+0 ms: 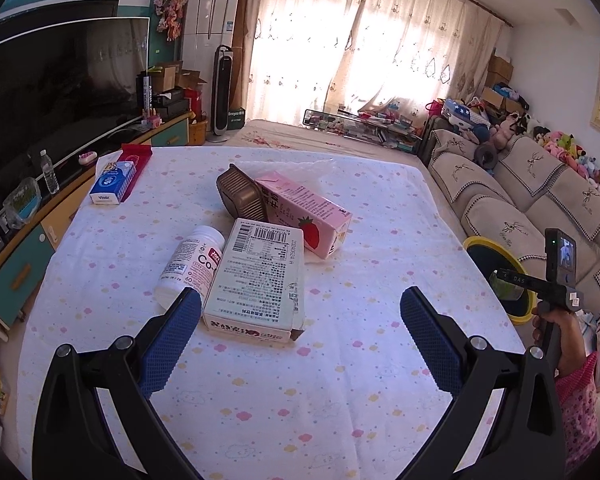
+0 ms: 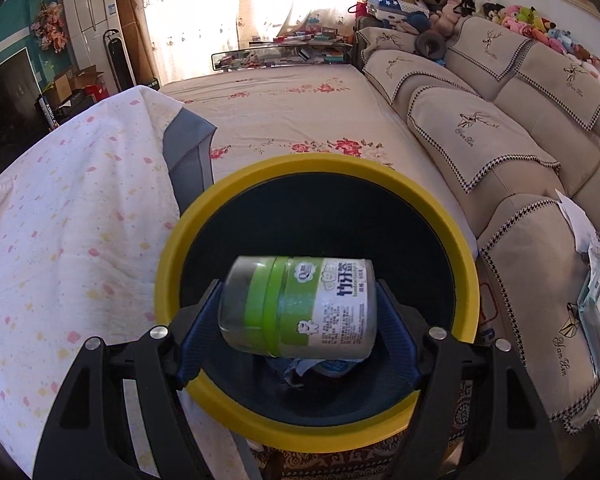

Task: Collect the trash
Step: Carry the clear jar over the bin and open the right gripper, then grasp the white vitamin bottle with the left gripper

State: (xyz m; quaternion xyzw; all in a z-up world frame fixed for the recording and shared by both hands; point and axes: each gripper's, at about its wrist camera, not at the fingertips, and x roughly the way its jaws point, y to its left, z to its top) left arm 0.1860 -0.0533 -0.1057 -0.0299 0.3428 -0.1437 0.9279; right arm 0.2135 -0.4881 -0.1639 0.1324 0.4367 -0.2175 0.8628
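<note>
My left gripper (image 1: 300, 312) is open above the table, its left pad next to a pale green carton (image 1: 256, 280) lying flat. A white supplement bottle (image 1: 190, 266) lies left of the carton. A pink strawberry milk carton (image 1: 304, 212) and a brown foil tray (image 1: 240, 196) lie behind. My right gripper (image 2: 298, 312) is shut on a clear toothpick jar with a green label (image 2: 300, 306), held sideways over the yellow-rimmed black trash bin (image 2: 316, 172). Some trash lies in the bin (image 2: 320, 368). The right gripper also shows in the left wrist view (image 1: 540, 280) over the bin (image 1: 496, 256).
A blue tissue pack (image 1: 112, 182) and a red packet (image 1: 136, 160) lie at the table's far left corner. A sofa (image 2: 520, 140) stands right of the bin. A TV (image 1: 56, 92) and cabinet stand left of the table. A floral bed (image 2: 284, 112) lies beyond.
</note>
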